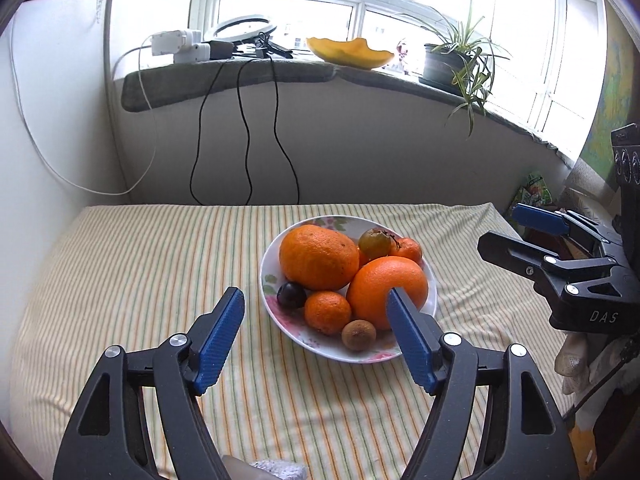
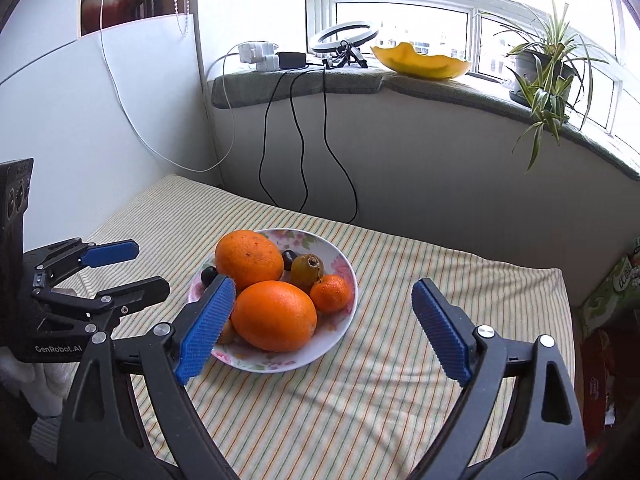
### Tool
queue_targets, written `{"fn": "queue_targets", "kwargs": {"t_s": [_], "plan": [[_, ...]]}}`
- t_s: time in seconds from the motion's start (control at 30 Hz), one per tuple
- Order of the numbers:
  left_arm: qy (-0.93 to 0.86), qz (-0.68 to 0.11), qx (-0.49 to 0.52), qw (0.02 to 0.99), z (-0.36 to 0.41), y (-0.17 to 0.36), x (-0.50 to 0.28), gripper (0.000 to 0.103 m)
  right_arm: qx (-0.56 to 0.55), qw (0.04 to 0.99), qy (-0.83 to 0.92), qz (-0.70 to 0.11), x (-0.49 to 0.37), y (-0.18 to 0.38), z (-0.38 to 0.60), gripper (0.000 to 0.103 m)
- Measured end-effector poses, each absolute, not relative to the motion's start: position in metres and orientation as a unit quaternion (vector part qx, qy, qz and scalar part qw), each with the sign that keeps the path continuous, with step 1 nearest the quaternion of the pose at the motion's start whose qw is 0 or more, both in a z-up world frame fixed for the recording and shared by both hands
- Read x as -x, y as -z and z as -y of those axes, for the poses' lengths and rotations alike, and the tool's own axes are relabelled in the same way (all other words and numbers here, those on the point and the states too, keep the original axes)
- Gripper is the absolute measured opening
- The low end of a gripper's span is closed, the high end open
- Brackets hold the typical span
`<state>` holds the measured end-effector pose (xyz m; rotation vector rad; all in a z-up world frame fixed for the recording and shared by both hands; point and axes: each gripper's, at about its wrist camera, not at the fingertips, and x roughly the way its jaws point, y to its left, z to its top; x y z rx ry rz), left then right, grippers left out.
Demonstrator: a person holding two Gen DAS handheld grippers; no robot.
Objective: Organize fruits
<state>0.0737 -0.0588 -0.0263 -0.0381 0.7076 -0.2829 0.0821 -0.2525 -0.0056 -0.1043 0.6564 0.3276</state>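
A flowered white plate (image 1: 269,268) (image 2: 344,268) on the striped cloth holds two big oranges (image 1: 318,257) (image 2: 274,316), two small mandarins (image 1: 327,312) (image 2: 332,293), a dark plum (image 1: 291,294), a kiwi (image 1: 358,334) and a greenish fruit (image 1: 374,243) (image 2: 306,270). My left gripper (image 1: 316,300) is open and empty, just in front of the plate; it also shows in the right wrist view (image 2: 132,268). My right gripper (image 2: 324,292) is open and empty, near the plate's front; it shows at the right of the left wrist view (image 1: 516,232).
The striped cloth (image 1: 140,280) covers the table up to the wall. Black cables (image 1: 244,140) hang from the windowsill, which bears a ring light (image 2: 344,34), a yellow dish (image 1: 350,53) and a potted plant (image 1: 452,64). Boxes and bags (image 2: 612,292) stand at the table's right.
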Motion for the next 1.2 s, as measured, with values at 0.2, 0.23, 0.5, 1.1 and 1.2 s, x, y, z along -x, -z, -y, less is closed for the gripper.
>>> {"fn": "queue_targets", "kwargs": {"t_s": [0.2, 0.23, 0.5, 1.1, 1.2], "plan": [[0.127, -0.347, 0.024, 0.929, 0.055, 0.028, -0.066, 0.077, 0.031, 0.943, -0.135, -0.303, -0.056, 0.011, 0.264, 0.102], [0.126, -0.347, 0.024, 0.929, 0.054, 0.028, -0.065, 0.077, 0.032, 0.944, -0.132, -0.299, -0.053, 0.011, 0.264, 0.102], [0.121, -0.343, 0.025, 0.931, 0.052, 0.025, -0.059, 0.080, 0.029, 0.947, -0.133, -0.291, -0.042, 0.010, 0.261, 0.102], [0.120, -0.337, 0.025, 0.934, 0.049, 0.023, -0.049, 0.080, 0.019, 0.945, -0.139, -0.295, -0.033, 0.011, 0.254, 0.102], [0.118, -0.335, 0.022, 0.935, 0.049, 0.023, -0.048, 0.080, 0.021, 0.945, -0.137, -0.298, -0.033, 0.013, 0.253, 0.102]]}}
